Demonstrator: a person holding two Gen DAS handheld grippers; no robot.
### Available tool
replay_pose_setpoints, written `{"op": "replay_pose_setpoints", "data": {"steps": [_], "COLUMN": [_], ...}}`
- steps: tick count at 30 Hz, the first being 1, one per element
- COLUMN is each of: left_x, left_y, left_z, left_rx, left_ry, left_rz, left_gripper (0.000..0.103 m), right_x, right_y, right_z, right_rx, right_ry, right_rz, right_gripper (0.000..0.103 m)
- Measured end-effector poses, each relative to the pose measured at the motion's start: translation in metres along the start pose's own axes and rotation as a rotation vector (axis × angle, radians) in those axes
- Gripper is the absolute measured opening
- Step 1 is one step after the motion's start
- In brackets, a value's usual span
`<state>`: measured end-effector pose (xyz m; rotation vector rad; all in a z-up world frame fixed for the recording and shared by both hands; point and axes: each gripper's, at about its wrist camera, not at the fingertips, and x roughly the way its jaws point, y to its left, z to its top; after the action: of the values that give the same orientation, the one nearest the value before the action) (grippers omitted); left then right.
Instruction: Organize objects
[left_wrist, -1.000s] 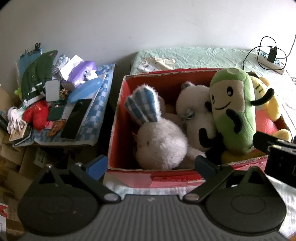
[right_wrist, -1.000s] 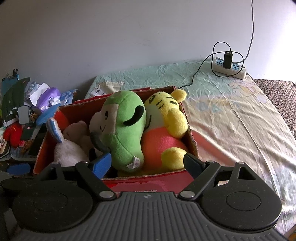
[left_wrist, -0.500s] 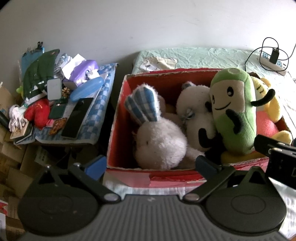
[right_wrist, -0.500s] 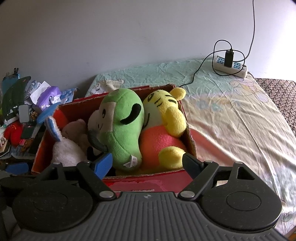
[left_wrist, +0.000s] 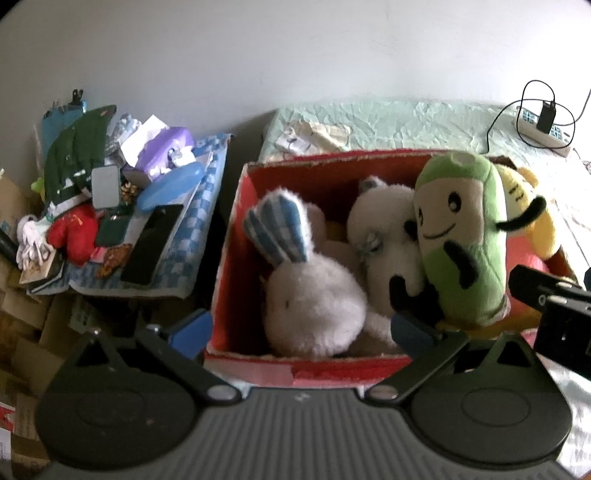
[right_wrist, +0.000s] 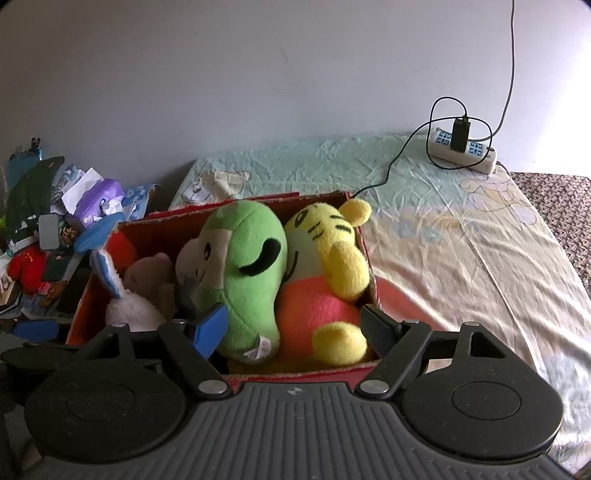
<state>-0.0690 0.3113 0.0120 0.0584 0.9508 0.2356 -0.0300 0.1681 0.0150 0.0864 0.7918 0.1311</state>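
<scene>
A red cardboard box (left_wrist: 236, 229) (right_wrist: 92, 295) sits on the bed, full of plush toys. In it are a white bunny with blue checked ears (left_wrist: 310, 306) (right_wrist: 129, 310), a white bear (left_wrist: 384, 229), a green smiling plush (left_wrist: 458, 236) (right_wrist: 243, 273) and a yellow tiger on an orange body (right_wrist: 328, 266) (left_wrist: 532, 206). My left gripper (left_wrist: 301, 330) is open and empty over the box's near rim. My right gripper (right_wrist: 293, 326) is open and empty just above the green plush and the tiger.
A cluttered side table (left_wrist: 177, 243) with a blue checked cloth stands left of the box, holding a phone (left_wrist: 151, 247), a red plush (left_wrist: 74, 236) and a purple tissue pack (left_wrist: 162, 147). A power strip with cable (right_wrist: 461, 147) lies on the bed (right_wrist: 461, 236) at the back right.
Both grippers have edged slightly toward the box. The toys and box have not moved.
</scene>
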Motion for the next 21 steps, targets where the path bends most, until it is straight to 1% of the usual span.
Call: {"op": "replay_pose_setpoints", "data": {"steps": [8, 16, 21], "left_x": [0.011, 0.013, 0.013], "left_y": [0.002, 0.0, 0.004], "left_z": [0.008, 0.015, 0.017], "left_rx": [-0.006, -0.009, -0.022], "left_ry": [0.013, -0.006, -0.021], "left_rz": [0.0, -0.015, -0.015], "left_gripper": [0.103, 0.103, 0.102], "right_x": [0.006, 0.007, 0.009], "right_y": [0.001, 0.005, 0.006], "right_z": [0.004, 0.011, 0.011], "right_rx": [-0.006, -0.041, -0.043], "right_ry": [0.0, -0.017, -0.007], "right_rz": [-0.004, -0.007, 0.0], "right_gripper": [0.081, 0.081, 0.081]}}
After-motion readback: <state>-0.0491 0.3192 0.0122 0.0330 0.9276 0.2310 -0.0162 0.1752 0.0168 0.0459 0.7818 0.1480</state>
